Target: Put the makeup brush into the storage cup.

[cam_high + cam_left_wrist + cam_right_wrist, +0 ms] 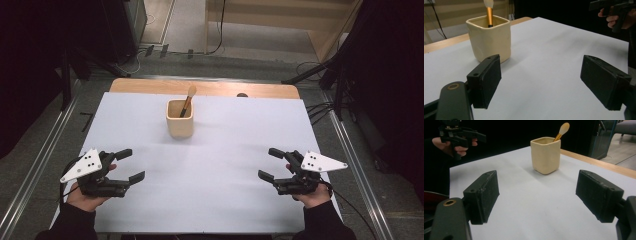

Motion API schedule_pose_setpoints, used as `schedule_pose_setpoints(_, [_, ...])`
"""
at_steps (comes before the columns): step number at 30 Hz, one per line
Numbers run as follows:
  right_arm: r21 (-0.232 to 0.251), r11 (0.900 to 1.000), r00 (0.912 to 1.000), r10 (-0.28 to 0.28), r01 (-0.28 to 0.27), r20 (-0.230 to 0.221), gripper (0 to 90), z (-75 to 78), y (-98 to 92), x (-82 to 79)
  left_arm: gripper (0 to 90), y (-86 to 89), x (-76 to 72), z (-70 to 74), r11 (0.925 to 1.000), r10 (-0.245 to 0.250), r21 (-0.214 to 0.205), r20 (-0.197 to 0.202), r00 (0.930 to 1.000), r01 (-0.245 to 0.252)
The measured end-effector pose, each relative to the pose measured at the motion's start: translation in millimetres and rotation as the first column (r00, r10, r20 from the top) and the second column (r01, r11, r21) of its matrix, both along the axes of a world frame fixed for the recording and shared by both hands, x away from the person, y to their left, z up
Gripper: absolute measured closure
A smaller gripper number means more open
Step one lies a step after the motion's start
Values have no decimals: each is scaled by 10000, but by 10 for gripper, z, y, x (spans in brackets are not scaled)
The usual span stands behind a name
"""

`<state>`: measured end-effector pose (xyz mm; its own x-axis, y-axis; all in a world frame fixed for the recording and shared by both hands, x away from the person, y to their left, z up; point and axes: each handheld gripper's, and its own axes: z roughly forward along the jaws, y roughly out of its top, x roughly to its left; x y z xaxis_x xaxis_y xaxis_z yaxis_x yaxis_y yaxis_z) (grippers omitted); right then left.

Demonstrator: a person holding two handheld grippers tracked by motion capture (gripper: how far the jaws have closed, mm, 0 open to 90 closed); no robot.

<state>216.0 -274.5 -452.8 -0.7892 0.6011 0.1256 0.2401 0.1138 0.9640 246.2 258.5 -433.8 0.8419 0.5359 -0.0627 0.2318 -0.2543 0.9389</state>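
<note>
A cream square cup (179,118) stands upright at the far middle of the white sheet, with a brush (188,100) leaning inside it, pale tip up. My left gripper (129,164) rests at the near left, jaws open with nothing between them. At the near right my right gripper (270,163) is open too and holds nothing. In the left gripper view the cup (489,39) and brush (489,13) sit beyond the left jaw, and the right gripper (610,9) shows far off. The right gripper view has the cup (545,155) and brush (561,131) ahead between its jaws.
The white sheet (210,165) covers most of the wooden table (210,88), whose far edge shows bare. Metal rails (37,165) run along both sides of the table. Cables lie on the floor behind.
</note>
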Motion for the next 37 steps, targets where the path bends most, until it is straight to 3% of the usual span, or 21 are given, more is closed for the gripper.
schedule_pose_setpoints(37, [-19,10000,9998,-42,42,-205,198,-10,-2,29,179,17,26,-28,9999,-64,-92,-100,9999,63])
